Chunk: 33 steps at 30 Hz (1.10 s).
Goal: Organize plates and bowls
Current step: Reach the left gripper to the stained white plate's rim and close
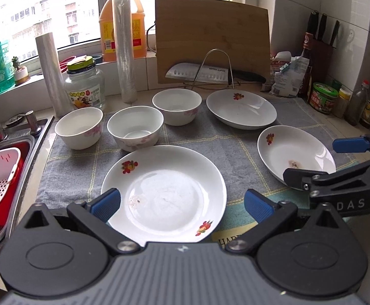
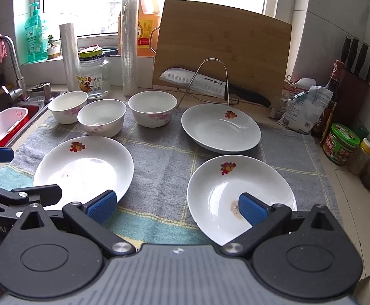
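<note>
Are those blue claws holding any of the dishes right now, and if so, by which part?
No, nothing is held. The left gripper is open above the near plate, and the right gripper is open, one finger over the right plate.

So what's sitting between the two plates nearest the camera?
Nothing: in the right wrist view only bare grey towel lies between the left plate and the stained plate.

Bowls [image 1: 135, 127] behind plates [image 1: 163, 193] on towel [image 1: 195, 145]
</note>
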Tool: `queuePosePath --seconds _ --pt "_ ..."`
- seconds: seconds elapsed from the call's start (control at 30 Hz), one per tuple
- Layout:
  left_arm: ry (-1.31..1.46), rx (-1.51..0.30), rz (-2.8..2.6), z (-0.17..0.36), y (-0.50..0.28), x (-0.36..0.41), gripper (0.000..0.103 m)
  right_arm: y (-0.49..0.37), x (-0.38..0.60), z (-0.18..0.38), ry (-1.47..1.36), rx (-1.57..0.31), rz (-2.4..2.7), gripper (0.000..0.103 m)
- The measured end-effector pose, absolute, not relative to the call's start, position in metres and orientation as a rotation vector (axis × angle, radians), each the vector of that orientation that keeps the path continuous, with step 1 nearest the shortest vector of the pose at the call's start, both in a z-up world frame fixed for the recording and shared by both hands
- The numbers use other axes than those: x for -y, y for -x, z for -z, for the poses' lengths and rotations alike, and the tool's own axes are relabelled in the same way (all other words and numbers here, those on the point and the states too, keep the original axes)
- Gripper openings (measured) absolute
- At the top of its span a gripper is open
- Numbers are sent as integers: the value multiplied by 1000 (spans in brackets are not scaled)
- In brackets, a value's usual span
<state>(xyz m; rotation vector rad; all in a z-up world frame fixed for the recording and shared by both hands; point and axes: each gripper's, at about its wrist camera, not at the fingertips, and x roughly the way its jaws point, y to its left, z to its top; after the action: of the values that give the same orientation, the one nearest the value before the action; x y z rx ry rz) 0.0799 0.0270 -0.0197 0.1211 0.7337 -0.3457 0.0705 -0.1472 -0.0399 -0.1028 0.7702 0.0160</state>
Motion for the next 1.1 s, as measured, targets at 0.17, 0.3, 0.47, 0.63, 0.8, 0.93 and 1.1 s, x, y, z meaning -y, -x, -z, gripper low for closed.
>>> queuePosePath --seconds 0.17,0.3,0.47,0.63,0.8,0.93,1.1 --pt "-119 -709 405 23 -91 -34 102 -78 140 40 127 -753 -14 103" --pt "-75 -723 463 26 -104 -42 102 -84 135 36 140 -744 4 103" --pt "-26 -730 504 34 -112 -51 102 -86 133 35 107 -754 21 103" --pt "-67 -706 502 36 -109 -52 102 -84 124 35 155 -754 49 103" --pt "-78 -688 508 36 -107 -51 102 -82 122 33 182 -746 60 103" --pt "-81 -690 500 37 -107 -50 102 -82 126 32 173 -741 49 103" --pt "-62 -680 505 38 -105 -49 102 -86 131 35 180 -739 30 103"
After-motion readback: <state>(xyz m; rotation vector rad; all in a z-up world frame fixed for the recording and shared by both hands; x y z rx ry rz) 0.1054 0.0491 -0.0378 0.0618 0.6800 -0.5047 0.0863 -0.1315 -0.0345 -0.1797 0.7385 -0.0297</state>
